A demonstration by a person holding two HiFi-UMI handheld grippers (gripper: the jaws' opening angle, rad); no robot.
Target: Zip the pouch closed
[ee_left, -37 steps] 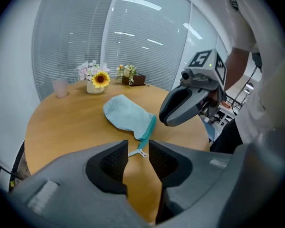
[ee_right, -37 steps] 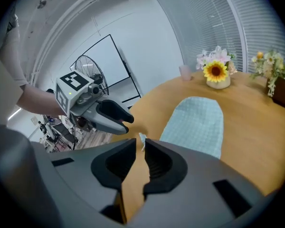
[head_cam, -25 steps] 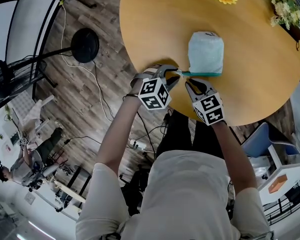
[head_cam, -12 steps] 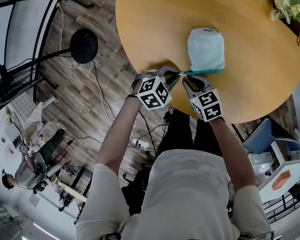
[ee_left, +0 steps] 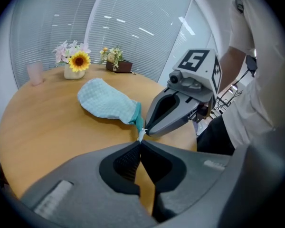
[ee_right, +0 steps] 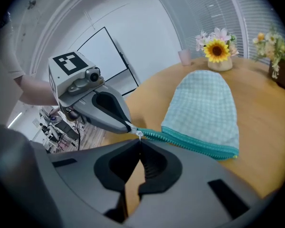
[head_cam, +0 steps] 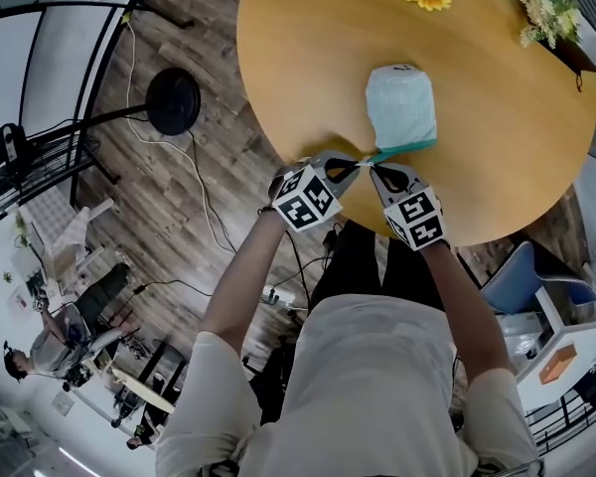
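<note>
Pinching the teal zip end (ee_right: 146,133) of the light blue checked cloth pouch (head_cam: 401,105) with our left gripper (head_cam: 355,164), we have just closed our right gripper (head_cam: 375,168) on its tiny pull (ee_right: 139,136). The pouch lies on the round wooden table (head_cam: 308,58).

We're looking at a round wooden table (head_cam: 308,58) on dark wood-plank flooring (head_cam: 194,217), with a black round stand base (head_cam: 174,100) and a white cable (head_cam: 207,192) trailing beside it. A blue chair (head_cam: 521,271) pokes out by the table's edge. Big windows with slatted blinds (ee_left: 128,37), what looks like a whiteboard (ee_right: 102,53) on the white wall, all pretty bright.
</note>
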